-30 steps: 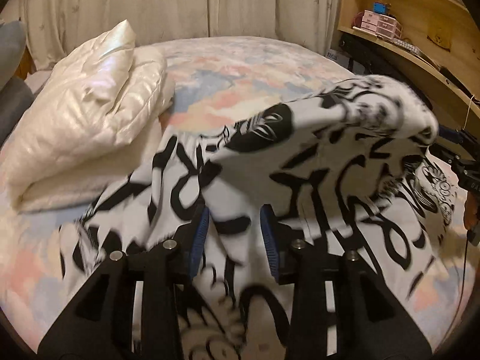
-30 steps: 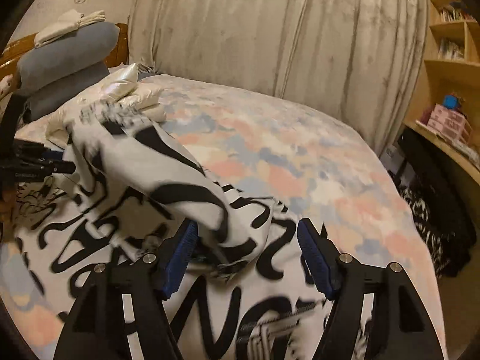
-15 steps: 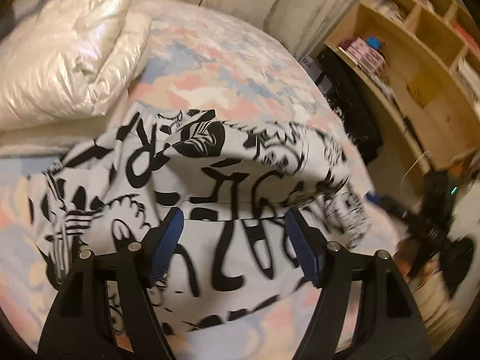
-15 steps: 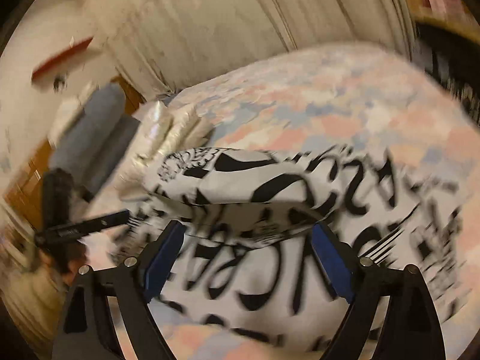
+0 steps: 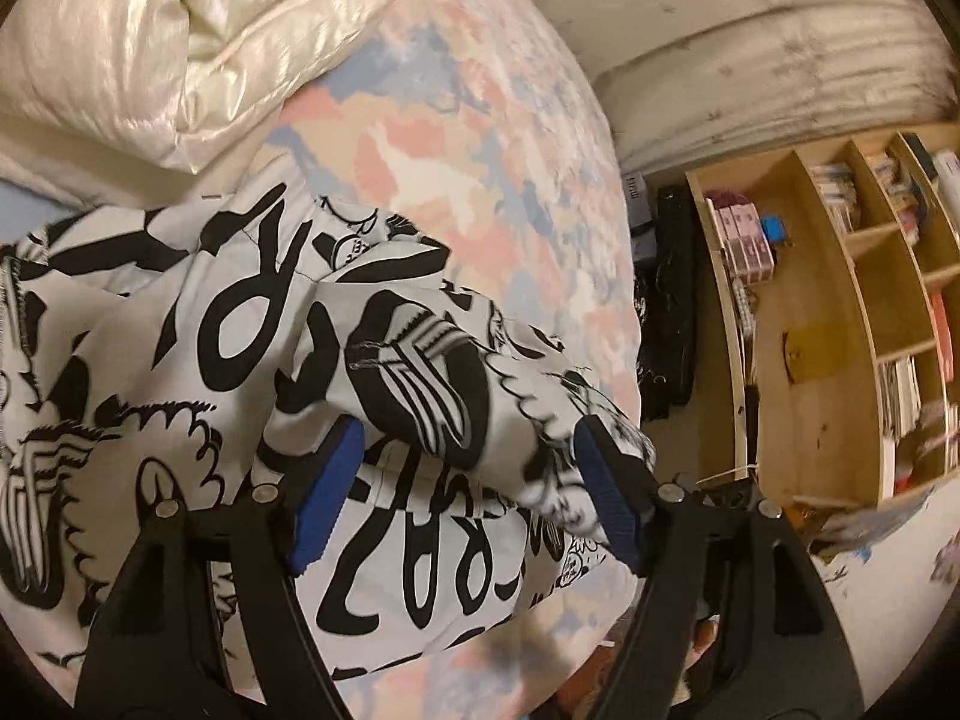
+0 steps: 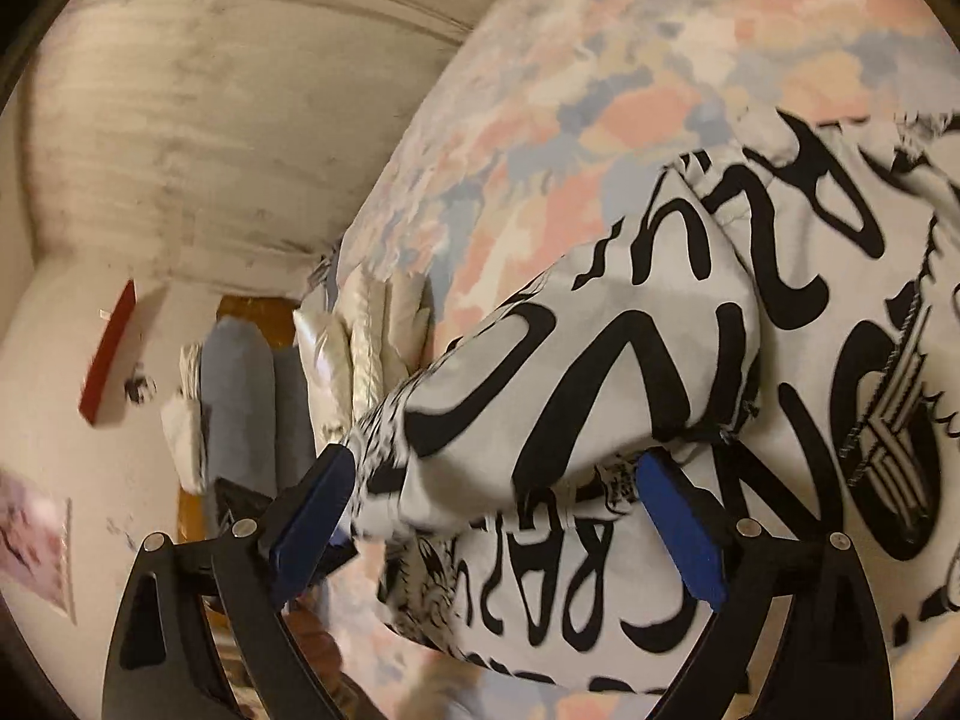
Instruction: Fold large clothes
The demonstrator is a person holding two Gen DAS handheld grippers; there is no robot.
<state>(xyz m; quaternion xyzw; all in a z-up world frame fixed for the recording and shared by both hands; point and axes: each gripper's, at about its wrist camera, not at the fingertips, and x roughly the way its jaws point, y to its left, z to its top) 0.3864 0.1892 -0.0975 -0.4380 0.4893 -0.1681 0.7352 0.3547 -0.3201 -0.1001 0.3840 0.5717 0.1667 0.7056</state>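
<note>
A large white garment with black graffiti lettering lies on the bed, one part folded over the rest. In the left wrist view my left gripper stands open just above the bed, and the folded edge lies loose between its blue pads. In the right wrist view the garment shows the same raised fold. My right gripper has its jaws opening, with the fold between the blue pads and not pressed by them.
The bed has a pastel pink and blue cover. A folded cream quilt lies at its head beside grey-blue cushions. A wooden bookshelf and a black bag stand past the bed's edge. A curtain hangs behind.
Both grippers widened their jaws and let go of the lifted fold, which dropped onto the rest of the garment. Both views rolled sideways and drew back a little.
</note>
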